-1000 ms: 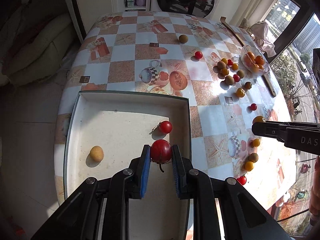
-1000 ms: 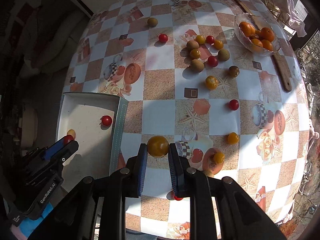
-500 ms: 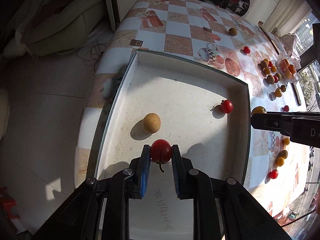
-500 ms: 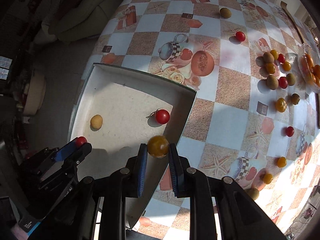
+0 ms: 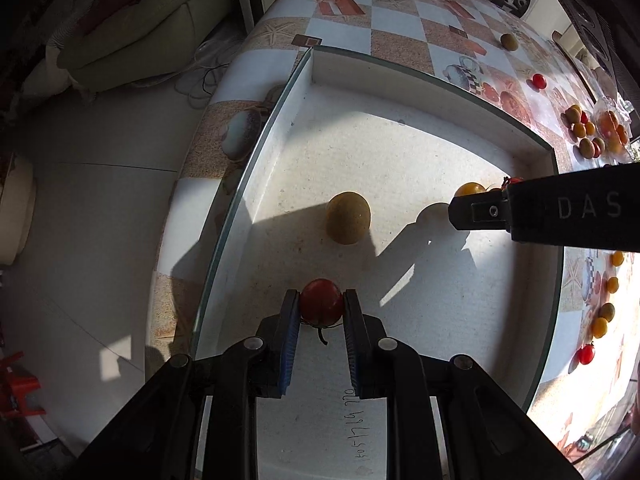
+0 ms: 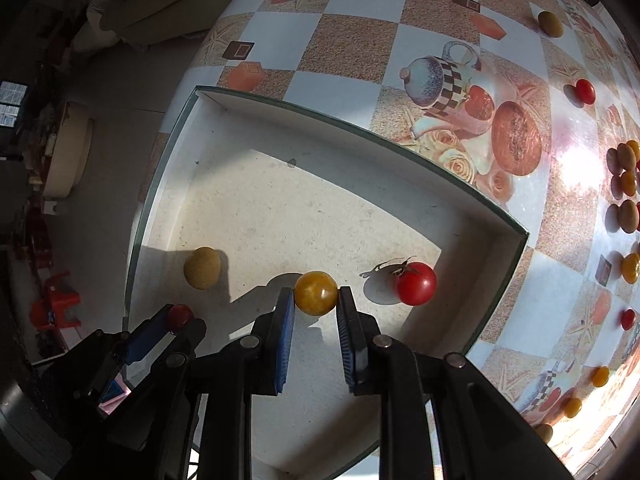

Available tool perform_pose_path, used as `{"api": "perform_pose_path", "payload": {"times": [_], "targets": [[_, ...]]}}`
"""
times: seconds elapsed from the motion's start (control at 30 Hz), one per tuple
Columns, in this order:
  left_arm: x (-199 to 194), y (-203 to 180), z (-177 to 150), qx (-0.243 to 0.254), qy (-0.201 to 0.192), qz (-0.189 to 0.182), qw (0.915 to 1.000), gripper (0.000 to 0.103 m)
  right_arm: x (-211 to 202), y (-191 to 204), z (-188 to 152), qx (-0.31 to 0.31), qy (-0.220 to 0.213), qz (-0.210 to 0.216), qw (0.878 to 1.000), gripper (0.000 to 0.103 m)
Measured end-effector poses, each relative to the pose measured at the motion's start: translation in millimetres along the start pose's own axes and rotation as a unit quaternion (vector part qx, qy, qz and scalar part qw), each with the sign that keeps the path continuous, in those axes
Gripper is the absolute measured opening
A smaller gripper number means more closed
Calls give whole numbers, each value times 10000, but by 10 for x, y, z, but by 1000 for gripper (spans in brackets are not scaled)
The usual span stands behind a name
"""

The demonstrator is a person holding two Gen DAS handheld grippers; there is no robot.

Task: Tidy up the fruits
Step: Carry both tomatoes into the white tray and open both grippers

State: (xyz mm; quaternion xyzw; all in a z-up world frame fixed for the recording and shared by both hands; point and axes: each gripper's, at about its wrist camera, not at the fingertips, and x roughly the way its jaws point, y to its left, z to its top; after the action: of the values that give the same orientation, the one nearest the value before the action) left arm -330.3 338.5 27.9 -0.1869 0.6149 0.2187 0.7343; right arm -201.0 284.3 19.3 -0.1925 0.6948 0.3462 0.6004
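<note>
My left gripper [image 5: 321, 300] is shut on a red tomato [image 5: 321, 301] above the near part of the white tray [image 5: 400, 72]. A tan round fruit [image 5: 348, 218] lies on the tray floor just beyond it. My right gripper [image 6: 316, 294] is shut on a yellow tomato [image 6: 316, 293] over the same tray [image 6: 360, 128]; it enters the left wrist view from the right with the yellow tomato [image 5: 471, 189] at its tip. A loose red tomato [image 6: 415, 283] with a stem rests on the tray floor right of it. The left gripper [image 6: 176, 320] appears at lower left.
Many small red, yellow and brown fruits [image 6: 624, 184] are scattered on the checkered tablecloth [image 6: 352, 40] to the right of the tray. A glass bowl of orange fruits [image 5: 610, 126] stands at the far right. A sofa [image 5: 140, 28] and bare floor lie left of the table.
Both grippers have moved over the tray and lower, each still holding its tomato. The right gripper came from the open tablecloth to above the tray floor beside the loose red tomato.
</note>
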Motion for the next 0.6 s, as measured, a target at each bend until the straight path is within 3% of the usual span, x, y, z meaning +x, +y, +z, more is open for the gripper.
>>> {"api": "perform_pose_path", "payload": {"times": [0.2, 0.27, 0.3, 0.33, 0.37, 0.43, 0.5, 0.6], "targets": [[43, -90, -11, 150, 32, 156, 9998, 23, 98, 56, 34, -129, 88, -112, 9998, 24], [58, -127, 18, 191, 34, 222, 9996, 28, 100, 119, 20, -257, 115, -181, 9994, 25], [55, -132, 19, 222, 19, 332, 9992, 34, 106, 146, 21, -307, 120, -201, 9993, 25], [52, -137, 22, 250, 5, 376, 9990, 64, 107, 162, 23, -326, 122, -204, 9992, 26], [43, -124, 17, 241, -28, 364, 9990, 79, 102, 165, 33, -308, 132, -178, 9993, 29], [8, -108, 4, 252, -125, 395, 9988, 84, 121, 206, 99, -260, 170, -69, 9995, 36], [21, -109, -4, 300, -32, 435, 9986, 84, 102, 221, 117, -278, 173, -90, 9994, 57], [20, -86, -19, 237, 63, 397, 9989, 84, 42, 228, 124, -228, 103, 41, 9997, 75]]}}
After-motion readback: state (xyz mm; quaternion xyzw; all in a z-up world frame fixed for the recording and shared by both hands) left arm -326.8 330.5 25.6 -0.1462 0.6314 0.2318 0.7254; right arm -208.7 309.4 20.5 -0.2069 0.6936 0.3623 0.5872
